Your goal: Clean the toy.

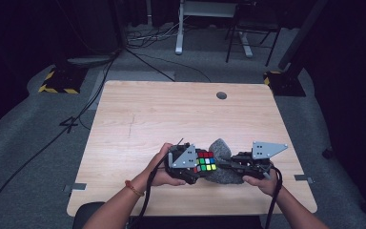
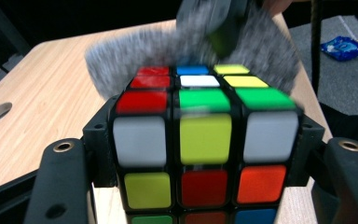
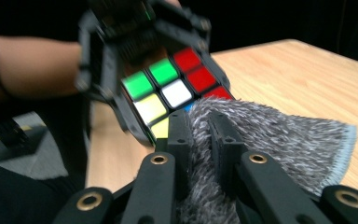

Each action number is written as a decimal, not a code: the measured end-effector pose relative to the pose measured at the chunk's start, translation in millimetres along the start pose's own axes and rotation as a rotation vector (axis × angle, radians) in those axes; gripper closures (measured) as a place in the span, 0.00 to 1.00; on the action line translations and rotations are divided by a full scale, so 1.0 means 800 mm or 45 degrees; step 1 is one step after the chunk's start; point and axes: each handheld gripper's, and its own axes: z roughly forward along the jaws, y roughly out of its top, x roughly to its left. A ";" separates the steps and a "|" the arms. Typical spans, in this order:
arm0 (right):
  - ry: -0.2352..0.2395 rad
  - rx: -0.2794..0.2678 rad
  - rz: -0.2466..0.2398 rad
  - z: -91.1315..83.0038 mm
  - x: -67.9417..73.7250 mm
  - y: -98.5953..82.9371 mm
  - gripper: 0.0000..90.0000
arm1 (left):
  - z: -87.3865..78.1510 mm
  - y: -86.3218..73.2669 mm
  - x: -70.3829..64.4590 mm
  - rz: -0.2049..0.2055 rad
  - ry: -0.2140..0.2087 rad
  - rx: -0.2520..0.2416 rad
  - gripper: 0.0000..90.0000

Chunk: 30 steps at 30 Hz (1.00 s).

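My left gripper (image 1: pixel 190 164) is clamped on the puzzle cube (image 2: pixel 200 135), one jaw flat against each side face, so the cube sits square between them and is lifted just off the table (image 1: pixel 171 114) near its front edge. My right gripper (image 3: pixel 200 140) is nearly closed, its two jaws pinching a fold of the grey fuzzy cloth (image 3: pixel 279 140) with only the thickness of the fabric between them. The cloth's free end is pressed against the top of the cube, where the red, green and white stickers face up, and the rest of it hangs and bunches on the wood between my two hands, as the high view shows (image 1: pixel 221 162). I judge this to be wiping the cube clean. The main risk I see is in the cube itself: its layers turn, so if I rub hard across the top face, that layer could twist in my left jaws and the cube could slip or pop out. The pinch on the cloth is narrow too, near one edge, so a strong drag might pull the fabric free of my right jaws. Both gripper views are blurred by motion, which suggests brisk strokes; slower ones would keep both grips safe.
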 end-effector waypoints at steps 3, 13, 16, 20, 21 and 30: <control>0.028 -0.024 -0.038 0.001 0.010 0.008 0.90 | 0.011 -0.001 -0.004 0.019 -0.012 0.055 0.36; 0.024 -0.007 -0.077 0.010 0.019 0.012 0.90 | 0.028 -0.002 -0.007 0.028 -0.016 0.133 0.37; 0.003 -0.016 -0.084 0.007 0.019 0.013 0.90 | 0.023 0.000 -0.006 0.028 0.003 0.115 0.37; -0.077 0.021 -0.059 0.001 0.008 0.008 0.89 | 0.011 0.002 -0.003 0.010 0.025 0.064 0.37; -0.077 0.021 -0.059 0.001 0.008 0.008 0.89 | 0.011 0.002 -0.003 0.010 0.025 0.064 0.37; 0.007 0.058 -0.013 0.007 0.003 -0.004 0.89 | -0.002 0.001 -0.001 0.013 0.037 0.042 0.37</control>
